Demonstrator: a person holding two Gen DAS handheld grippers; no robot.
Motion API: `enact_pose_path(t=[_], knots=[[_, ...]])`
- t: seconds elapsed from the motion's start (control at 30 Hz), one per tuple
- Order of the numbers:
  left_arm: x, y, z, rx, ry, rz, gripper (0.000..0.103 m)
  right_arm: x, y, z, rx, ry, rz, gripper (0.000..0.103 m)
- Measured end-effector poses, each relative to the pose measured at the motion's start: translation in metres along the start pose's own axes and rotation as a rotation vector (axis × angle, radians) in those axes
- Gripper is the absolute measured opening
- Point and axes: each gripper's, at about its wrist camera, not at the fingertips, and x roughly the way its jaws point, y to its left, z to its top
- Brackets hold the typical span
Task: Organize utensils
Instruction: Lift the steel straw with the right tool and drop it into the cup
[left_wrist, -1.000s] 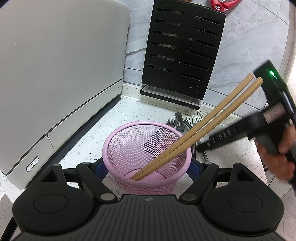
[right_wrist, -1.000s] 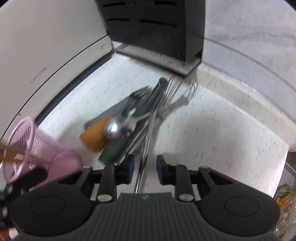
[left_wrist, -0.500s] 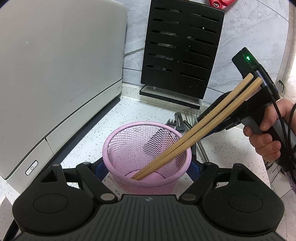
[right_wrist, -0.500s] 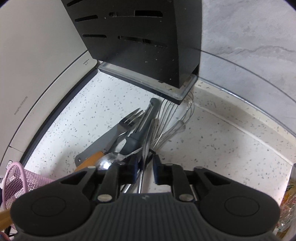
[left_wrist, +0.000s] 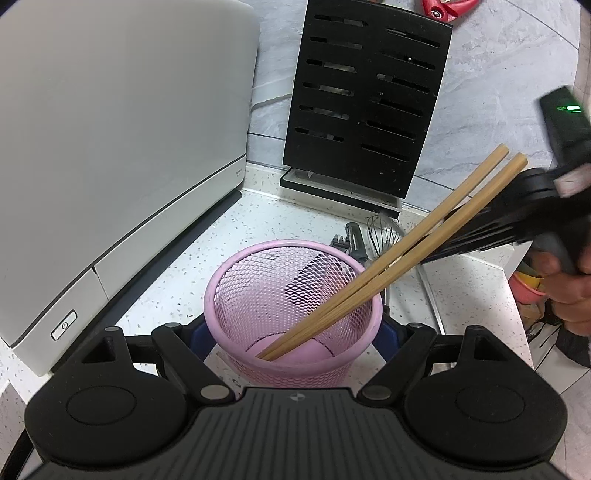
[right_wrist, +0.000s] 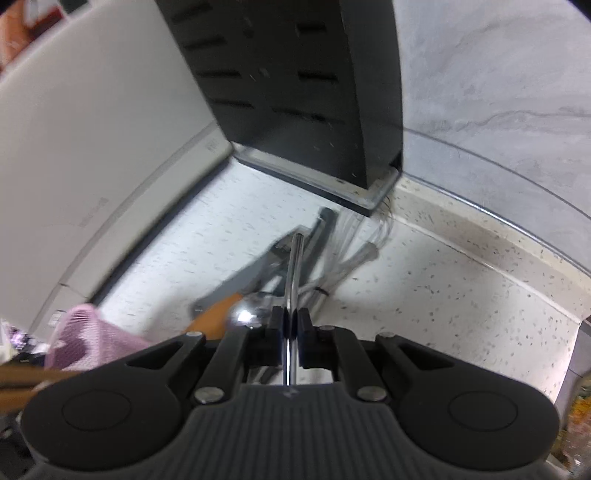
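A pink mesh basket (left_wrist: 258, 295) sits between the fingers of my left gripper (left_wrist: 293, 328), whose blue pads press on its sides. Two wooden chopsticks (left_wrist: 406, 243) lean in it toward the right. My right gripper (right_wrist: 290, 321) has its jaws closing tight on a slim steel utensil handle (right_wrist: 295, 266), which sticks out forward above the pile. The pile holds a spoon bowl (right_wrist: 247, 315), an orange-handled tool (right_wrist: 214, 314), a grey piece and a wire whisk (right_wrist: 354, 258). A person's hand (left_wrist: 569, 291) carries the right gripper, blurred, behind the chopsticks.
A black slotted knife block (left_wrist: 365, 110) stands against the grey wall behind the pile. A large white appliance (left_wrist: 110, 147) fills the left side. The speckled counter (right_wrist: 443, 288) ends at an edge on the right.
The right gripper's jaws closed on the steel handle and rose with it off the pile. In the left wrist view the hand shifted to the right. The left gripper and basket stayed still.
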Motion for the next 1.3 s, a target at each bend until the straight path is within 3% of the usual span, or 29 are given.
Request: enact_pose_path(t=[0.1, 0.37, 0.5, 0.63, 0.87, 1.07, 1.3], knots=[[-0.001, -0.001, -0.001, 0.003, -0.001, 0.002, 0.096, -0.028, 0.007, -0.011, -0.011, -0.095, 0.03, 0.004], [-0.003, -0.005, -0.003, 0.023, 0.005, 0.007, 0.096, -0.111, 0.036, -0.042, -0.047, -0.453, 0.063, 0.004], [-0.003, -0.007, -0.004, 0.038, 0.009, 0.009, 0.096, -0.146, 0.059, -0.055, -0.129, -0.655, 0.031, 0.004], [-0.004, -0.008, -0.005, 0.043, 0.011, 0.009, 0.096, -0.162, 0.079, -0.057, -0.195, -0.768, 0.018, 0.004], [-0.003, -0.01, -0.005, 0.051, 0.016, 0.009, 0.096, -0.159, 0.096, -0.056, -0.22, -0.844, 0.183, 0.004], [-0.002, -0.008, -0.005, 0.047, 0.011, 0.0, 0.096, -0.127, 0.105, -0.055, -0.177, -0.787, 0.291, 0.004], [-0.004, -0.003, -0.008, 0.032, 0.001, -0.015, 0.096, -0.098, 0.106, -0.082, -0.144, -0.774, 0.343, 0.004]])
